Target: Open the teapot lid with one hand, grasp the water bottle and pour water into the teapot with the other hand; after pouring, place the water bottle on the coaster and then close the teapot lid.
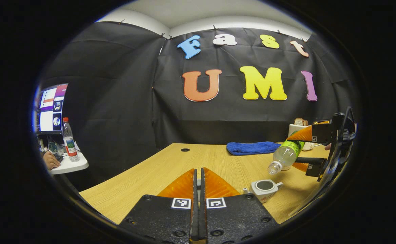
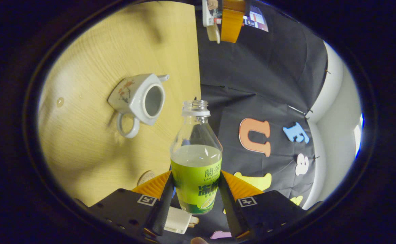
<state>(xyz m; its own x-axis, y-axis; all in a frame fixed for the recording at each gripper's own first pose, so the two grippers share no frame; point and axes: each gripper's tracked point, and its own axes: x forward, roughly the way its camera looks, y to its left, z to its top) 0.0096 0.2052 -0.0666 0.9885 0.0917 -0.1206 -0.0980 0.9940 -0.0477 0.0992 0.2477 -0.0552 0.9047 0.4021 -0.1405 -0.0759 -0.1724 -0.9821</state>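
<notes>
Right gripper [image 2: 195,193] pinches the tilted, uncapped bottle [image 2: 196,159] above the lidless teapot [image 1: 265,189] on the table [image 1: 171,169]; left gripper [image 1: 199,189] pressed together.

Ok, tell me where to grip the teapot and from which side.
Grip the loop handle of the teapot, coming in low over the table from the handle side, opposite the spout. The handle juts clear of the body, and the open mouth probably should stay free for the tilted water bottle.

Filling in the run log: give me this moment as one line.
stage: pouring approach | right tongs: shut on water bottle, tilted, uncapped | teapot: lid off, on table | left tongs: shut
</notes>
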